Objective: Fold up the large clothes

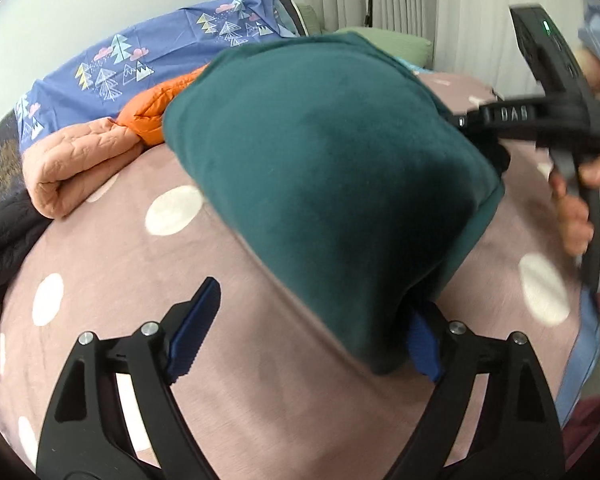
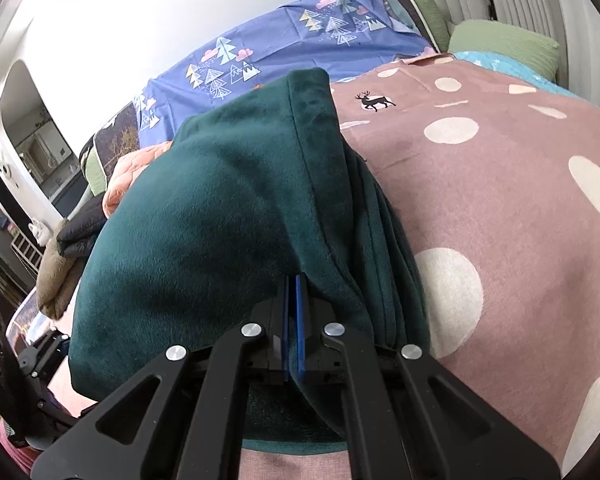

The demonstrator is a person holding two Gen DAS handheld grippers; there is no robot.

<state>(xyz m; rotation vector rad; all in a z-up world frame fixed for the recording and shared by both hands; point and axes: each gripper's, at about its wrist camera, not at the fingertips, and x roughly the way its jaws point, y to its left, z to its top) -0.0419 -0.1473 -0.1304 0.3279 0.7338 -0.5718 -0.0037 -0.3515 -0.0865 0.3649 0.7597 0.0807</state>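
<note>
Right gripper (image 2: 294,320) is clamped on the green fleece (image 2: 204,216); left gripper (image 1: 304,340) gapes wide beside the fleece, over the dotted sheet (image 1: 112,264).

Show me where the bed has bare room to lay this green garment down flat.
Free: the pink dotted bedspread right of the green garment, up to the green pillow; also the strip ahead of the left gripper. Crowded: the left side, with the peach quilt, orange jacket and dark clothes.

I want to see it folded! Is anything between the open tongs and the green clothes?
Nothing visible. The green garment lies against one pad of the open left tongs; the right tongs already pinch it.
</note>
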